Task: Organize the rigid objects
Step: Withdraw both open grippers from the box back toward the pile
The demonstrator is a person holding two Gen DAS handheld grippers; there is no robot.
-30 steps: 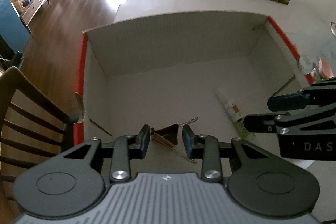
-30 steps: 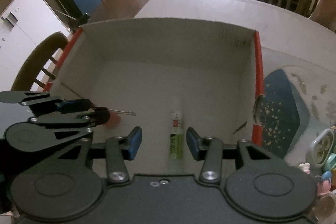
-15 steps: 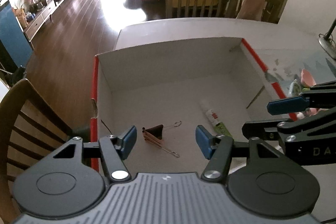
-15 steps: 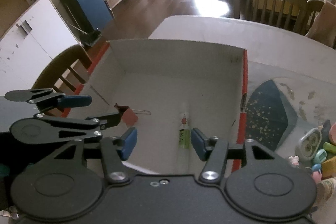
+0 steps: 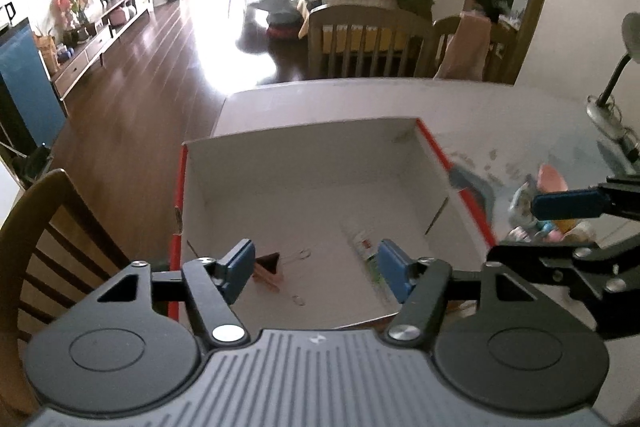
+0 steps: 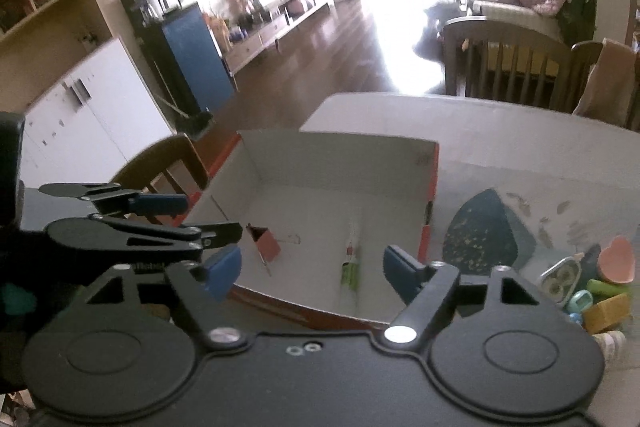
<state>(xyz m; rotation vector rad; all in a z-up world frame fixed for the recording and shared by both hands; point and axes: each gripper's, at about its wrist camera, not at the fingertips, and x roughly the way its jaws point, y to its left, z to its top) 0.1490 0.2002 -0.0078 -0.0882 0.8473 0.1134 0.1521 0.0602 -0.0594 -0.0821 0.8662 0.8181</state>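
A white cardboard box with red outer sides [image 5: 304, 155] [image 6: 340, 163] stands on the table. Inside it lie a pink binder clip [image 5: 270, 269] [image 6: 267, 245] and a white-and-green tube [image 5: 366, 249] [image 6: 351, 267]. My left gripper [image 5: 316, 267] is open and empty, raised above the box's near edge; it also shows at the left of the right wrist view [image 6: 188, 215]. My right gripper [image 6: 312, 269] is open and empty above the box's near edge; it shows at the right of the left wrist view [image 5: 552, 227].
Small toys lie on the table right of the box: a pink heart [image 6: 616, 259], a clock-like toy [image 6: 562, 277], a wooden block [image 6: 604, 313]. A dark mat [image 6: 490, 227] lies beside the box. Wooden chairs [image 5: 36, 227] [image 6: 504, 63] stand around the table. A desk lamp [image 5: 612, 107] stands at the far right.
My left gripper opened, let go of the binder clip into the box, then rose and drew back. My right gripper also lifted and drew back.
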